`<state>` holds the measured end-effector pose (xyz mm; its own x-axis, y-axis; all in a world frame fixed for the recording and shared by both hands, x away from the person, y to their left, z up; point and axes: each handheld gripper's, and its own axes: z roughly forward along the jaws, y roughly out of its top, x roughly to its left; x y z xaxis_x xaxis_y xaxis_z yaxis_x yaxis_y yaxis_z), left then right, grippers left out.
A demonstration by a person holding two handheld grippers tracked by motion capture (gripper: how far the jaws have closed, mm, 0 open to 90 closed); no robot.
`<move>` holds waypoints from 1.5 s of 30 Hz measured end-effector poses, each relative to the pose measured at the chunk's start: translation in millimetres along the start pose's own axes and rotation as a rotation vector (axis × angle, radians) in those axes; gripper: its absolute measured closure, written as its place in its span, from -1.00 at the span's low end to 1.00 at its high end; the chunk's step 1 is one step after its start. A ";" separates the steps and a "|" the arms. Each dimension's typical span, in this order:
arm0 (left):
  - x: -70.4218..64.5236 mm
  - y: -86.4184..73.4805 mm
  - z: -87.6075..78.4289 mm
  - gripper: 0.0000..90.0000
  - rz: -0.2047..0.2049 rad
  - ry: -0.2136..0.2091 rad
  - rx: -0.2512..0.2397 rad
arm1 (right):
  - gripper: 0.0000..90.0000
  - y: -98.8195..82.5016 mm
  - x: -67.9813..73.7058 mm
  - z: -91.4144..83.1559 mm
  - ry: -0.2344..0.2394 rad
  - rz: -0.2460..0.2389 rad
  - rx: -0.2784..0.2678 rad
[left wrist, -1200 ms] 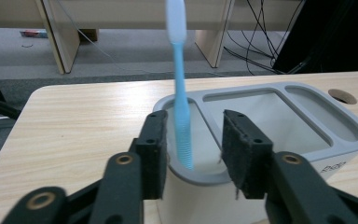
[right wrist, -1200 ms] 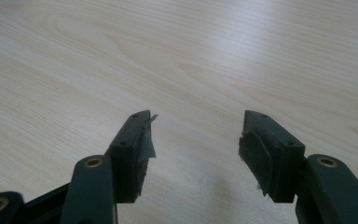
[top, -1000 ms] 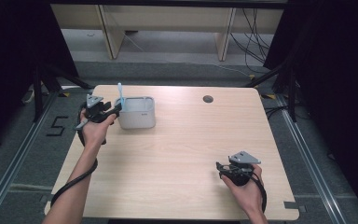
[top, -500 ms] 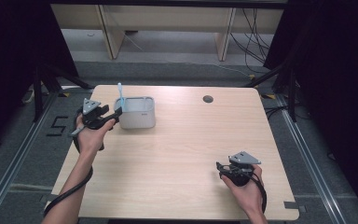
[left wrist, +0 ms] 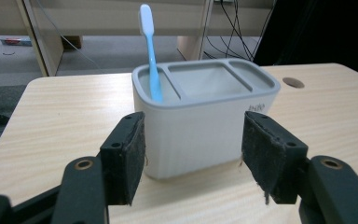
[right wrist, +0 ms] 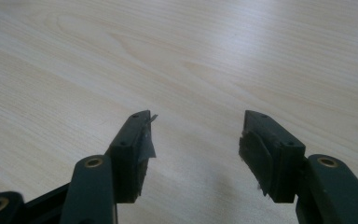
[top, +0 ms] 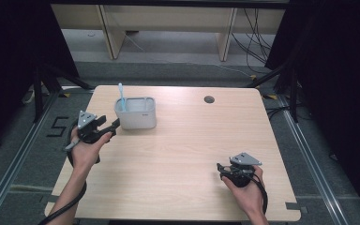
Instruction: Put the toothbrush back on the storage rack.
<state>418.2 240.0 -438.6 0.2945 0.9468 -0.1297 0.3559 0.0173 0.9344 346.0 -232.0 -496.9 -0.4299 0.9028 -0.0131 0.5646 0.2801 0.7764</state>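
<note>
A grey three-compartment holder [top: 136,117] stands on the wooden table [top: 192,140] at the far left. A light blue toothbrush [top: 121,96] stands upright in its left end compartment [left wrist: 149,51]. My left gripper [top: 111,127] sits just left of and nearer than the holder [left wrist: 205,126], apart from it. Its jaws have just been opening and stand open, with nothing between the pads [left wrist: 193,135]. My right gripper [top: 221,171] rests low over the bare table at the near right, open and empty [right wrist: 196,126].
A round cable hole [top: 209,99] lies in the tabletop at the far middle. Wooden shelf legs and cables stand on the floor beyond the table's far edge.
The left gripper has drawn back from the holder towards the near left edge, and its jaws have widened. The toothbrush stays in the holder. The right hand has not moved.
</note>
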 end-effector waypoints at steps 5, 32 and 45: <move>1.1 -13.9 -10.5 -0.12 0.007 0.004 0.006 | -0.03 0.1 2.0 -0.8 -0.002 0.021 0.006; 3.9 -90.6 -51.7 -0.14 0.068 0.000 0.036 | -0.03 0.2 0.0 0.8 0.007 -0.028 -0.007; 9.3 -110.3 -56.8 -0.15 0.065 -0.001 -0.029 | -0.03 0.1 1.4 2.2 -0.006 -0.034 -0.012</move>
<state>331.3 265.1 -524.0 0.3174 0.9458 -0.0692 0.3105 -0.0347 0.9499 346.9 -230.1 -498.2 -0.4447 0.8946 -0.0434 0.5410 0.3070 0.7830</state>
